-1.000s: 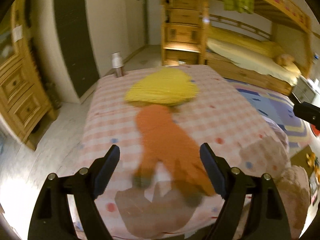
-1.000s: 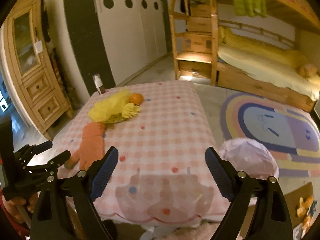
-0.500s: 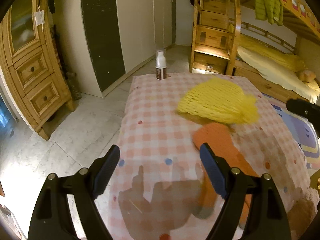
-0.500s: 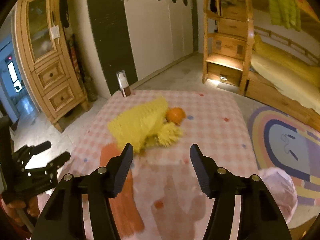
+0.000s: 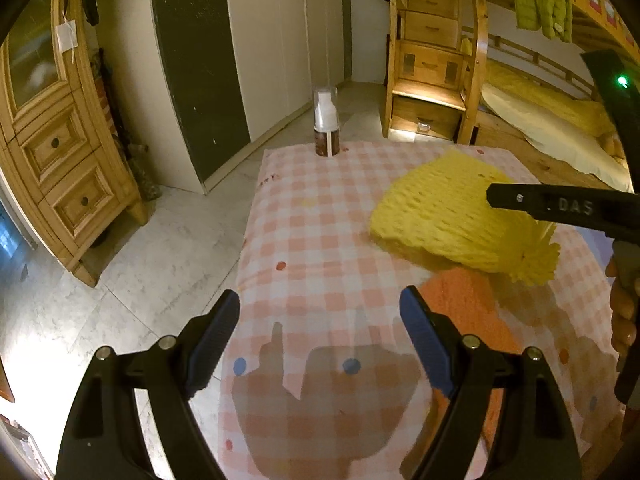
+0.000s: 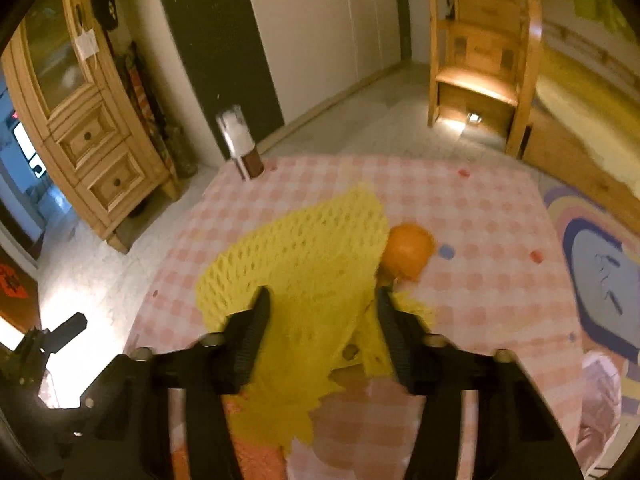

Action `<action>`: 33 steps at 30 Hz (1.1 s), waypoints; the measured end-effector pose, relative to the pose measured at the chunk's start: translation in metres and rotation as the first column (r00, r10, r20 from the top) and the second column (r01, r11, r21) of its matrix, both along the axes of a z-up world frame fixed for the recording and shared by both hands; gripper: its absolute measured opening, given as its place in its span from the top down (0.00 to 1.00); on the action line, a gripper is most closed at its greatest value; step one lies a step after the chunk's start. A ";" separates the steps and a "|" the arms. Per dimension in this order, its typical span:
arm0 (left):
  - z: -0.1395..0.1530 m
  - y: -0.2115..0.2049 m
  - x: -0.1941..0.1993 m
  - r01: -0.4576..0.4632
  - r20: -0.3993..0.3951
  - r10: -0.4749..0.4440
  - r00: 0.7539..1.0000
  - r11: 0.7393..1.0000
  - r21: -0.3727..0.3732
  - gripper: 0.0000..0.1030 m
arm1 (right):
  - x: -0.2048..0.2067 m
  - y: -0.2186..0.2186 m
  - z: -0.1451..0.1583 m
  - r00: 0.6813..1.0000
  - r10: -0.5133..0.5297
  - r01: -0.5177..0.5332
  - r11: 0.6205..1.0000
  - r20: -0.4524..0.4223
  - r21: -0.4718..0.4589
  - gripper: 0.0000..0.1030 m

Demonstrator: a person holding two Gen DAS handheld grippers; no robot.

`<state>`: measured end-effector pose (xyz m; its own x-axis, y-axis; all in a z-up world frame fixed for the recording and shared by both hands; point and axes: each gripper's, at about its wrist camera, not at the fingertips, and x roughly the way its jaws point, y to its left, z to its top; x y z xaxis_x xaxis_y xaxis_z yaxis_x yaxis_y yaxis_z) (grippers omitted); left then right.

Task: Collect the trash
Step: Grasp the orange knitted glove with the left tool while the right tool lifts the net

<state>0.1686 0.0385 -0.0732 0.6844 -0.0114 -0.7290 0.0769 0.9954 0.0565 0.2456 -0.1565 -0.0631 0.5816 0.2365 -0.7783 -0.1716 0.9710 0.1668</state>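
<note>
A yellow foam net [image 6: 304, 264] lies on the pink checked tablecloth [image 5: 312, 240], with an orange fruit [image 6: 410, 250] at its right edge. An orange cloth [image 5: 468, 304] lies just below the net [image 5: 452, 220]. My right gripper [image 6: 322, 296] hangs over the net with its jaws closing; the net shows between them, and I see no pad pressing on it. My left gripper [image 5: 320, 300] is open over bare cloth with nothing between its fingers. A white-capped brown bottle [image 5: 327, 124] stands upright at the table's far edge.
A wooden cabinet [image 5: 60, 160] stands left across the marble floor. Bunk-bed steps [image 5: 432, 60] rise behind the table. A pale plastic bag [image 6: 600, 392] sits at the table's right corner above a striped rug [image 6: 600, 272]. A hand [image 5: 622, 300] holds the right gripper's handle.
My right gripper has come forward and down over the yellow net while its jaws narrowed. My left gripper has swung left, so the net and orange cloth now lie to its right.
</note>
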 end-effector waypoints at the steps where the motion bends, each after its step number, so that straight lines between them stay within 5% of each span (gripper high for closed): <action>1: -0.002 0.000 -0.002 0.003 -0.006 -0.003 1.000 1.000 0.000 0.23 | -0.001 0.002 -0.002 1.000 0.010 -0.010 1.000 -0.012 -0.002 0.79; 4: -0.003 0.002 -0.008 0.002 -0.013 -0.002 1.000 1.000 -0.006 0.23 | -0.011 0.006 0.000 0.999 0.035 -0.035 0.999 -0.002 -0.008 0.91; 13: 0.010 -0.003 -0.037 0.012 -0.005 -0.012 1.000 1.000 -0.012 0.22 | -0.074 -0.007 0.077 0.976 0.053 -0.059 0.998 0.213 0.024 0.92; 18: 0.009 -0.018 -0.048 0.048 -0.021 -0.048 0.999 0.999 -0.025 0.21 | -0.124 -0.029 0.110 0.944 0.022 0.003 0.997 0.329 -0.073 0.91; 27: -0.025 -0.072 -0.050 0.162 -0.128 -0.165 0.978 0.986 -0.035 0.21 | -0.176 -0.086 0.086 0.940 -0.117 0.171 0.975 0.319 -0.144 0.91; 33: -0.040 -0.078 -0.043 0.134 -0.179 -0.144 0.973 0.989 -0.065 0.38 | -0.196 -0.103 0.070 0.942 -0.166 0.215 0.966 0.292 -0.145 0.91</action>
